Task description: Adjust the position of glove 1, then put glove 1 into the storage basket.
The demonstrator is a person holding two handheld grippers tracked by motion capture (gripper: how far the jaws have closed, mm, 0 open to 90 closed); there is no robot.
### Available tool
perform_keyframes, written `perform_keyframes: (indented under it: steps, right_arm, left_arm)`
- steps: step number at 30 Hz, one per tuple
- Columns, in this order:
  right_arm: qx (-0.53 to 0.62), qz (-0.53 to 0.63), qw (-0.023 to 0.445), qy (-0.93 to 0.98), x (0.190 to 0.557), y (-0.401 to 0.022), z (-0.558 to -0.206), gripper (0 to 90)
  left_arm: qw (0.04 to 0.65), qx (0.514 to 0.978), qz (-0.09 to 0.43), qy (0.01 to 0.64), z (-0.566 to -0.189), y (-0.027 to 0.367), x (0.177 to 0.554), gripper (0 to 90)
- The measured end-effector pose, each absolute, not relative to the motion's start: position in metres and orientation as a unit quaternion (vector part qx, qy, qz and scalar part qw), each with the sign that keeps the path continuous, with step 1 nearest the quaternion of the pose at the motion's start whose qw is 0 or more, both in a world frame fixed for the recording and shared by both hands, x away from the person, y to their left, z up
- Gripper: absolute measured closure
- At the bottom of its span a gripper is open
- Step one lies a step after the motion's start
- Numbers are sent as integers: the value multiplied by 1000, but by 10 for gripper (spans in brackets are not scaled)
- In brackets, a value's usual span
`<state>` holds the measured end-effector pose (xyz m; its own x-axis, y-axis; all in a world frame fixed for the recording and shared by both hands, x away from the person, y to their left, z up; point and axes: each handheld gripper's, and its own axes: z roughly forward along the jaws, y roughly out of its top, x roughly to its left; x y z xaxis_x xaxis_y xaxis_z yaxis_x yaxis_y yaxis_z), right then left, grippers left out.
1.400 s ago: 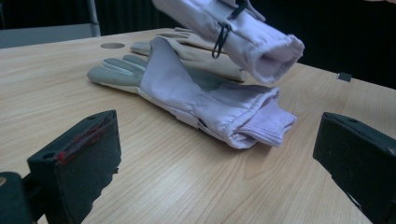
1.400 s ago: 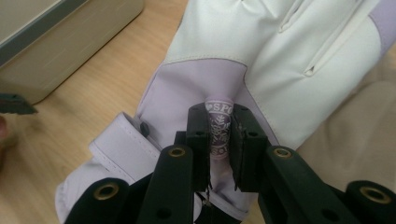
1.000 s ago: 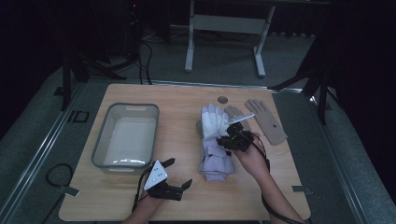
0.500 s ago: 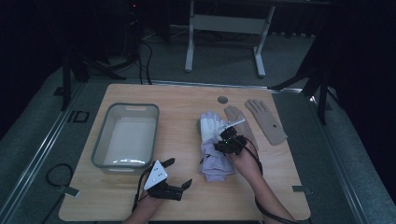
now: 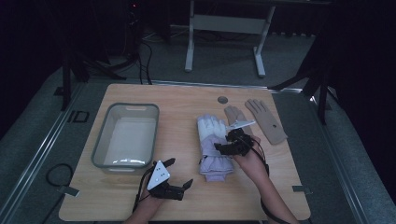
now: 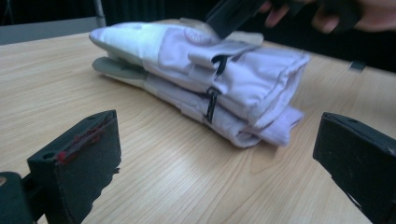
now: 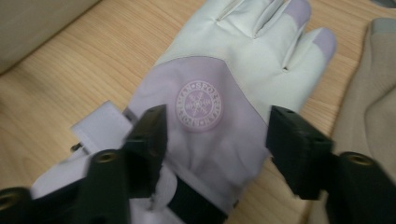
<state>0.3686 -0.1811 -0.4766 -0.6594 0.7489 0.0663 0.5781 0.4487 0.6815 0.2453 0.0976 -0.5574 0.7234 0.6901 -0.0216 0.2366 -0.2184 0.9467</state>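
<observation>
Since a second ago: right gripper (image 5: 223, 148) drawn slightly nearer along the pair of lilac-and-white gloves (image 5: 212, 147), jaws just sprung apart from near-shut, nothing clamped between them now. Stacked one on the other, right of the grey tub (image 5: 125, 135) by a clear gap, fingers pointing away, cuffs toward the near table edge. Soft, padded, light by the look; likely to sag and slide apart if lifted by one layer; best pinched through both cuffs near the strap, a judgement only. Seen in the right gripper view, top glove (image 7: 224, 107) lying under and between the spread fingers (image 7: 299, 154), round badge midway, pads not pressing. Left gripper (image 5: 180, 175) open too, near side of the tub, holding nothing, gloves (image 6: 205, 79) well ahead of its fingertips (image 6: 79, 163). Two beige gloves (image 5: 264, 120) beyond the lilac pair
</observation>
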Motion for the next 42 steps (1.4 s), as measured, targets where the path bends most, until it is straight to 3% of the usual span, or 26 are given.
perform_keyframes:
  steps: [5, 11, 17, 30, 32, 33, 35, 36, 37, 39, 42]
  right_arm:
    - [400, 380, 108, 827, 364, -201, -475, 126]
    - [380, 399, 150, 821, 360, -219, -482, 140]
    - [374, 414, 156, 815, 359, -225, -483, 138]
    - [437, 438, 86, 781, 377, -222, -490, 107]
    - [439, 428, 86, 785, 380, -218, -495, 136]
    - [442, 426, 86, 785, 383, -215, -499, 229]
    - [448, 425, 83, 782, 384, -214, -500, 265]
    - [458, 422, 77, 779, 388, -213, -504, 384]
    - [460, 418, 76, 780, 389, -212, -505, 416]
    - [466, 412, 73, 780, 392, -211, -508, 466]
    - [473, 397, 58, 784, 394, -208, -515, 446]
  left_arm:
    - [532, 758, 196, 322, -552, 92, 247, 11]
    - [527, 762, 146, 347, -533, 82, 254, 30]
    - [527, 761, 140, 350, -523, 73, 263, 29]
    - [467, 783, 133, 388, -507, 34, 295, 66]
    - [450, 786, 140, 399, -510, 31, 298, 107]
    - [434, 789, 145, 411, -512, 30, 299, 112]
    - [430, 786, 132, 425, -515, 30, 301, 131]
    - [424, 787, 132, 428, -516, 30, 302, 146]
    - [423, 787, 128, 431, -517, 30, 303, 148]
    - [415, 789, 109, 440, -523, 29, 308, 156]
    - [406, 792, 92, 446, -528, 28, 311, 158]
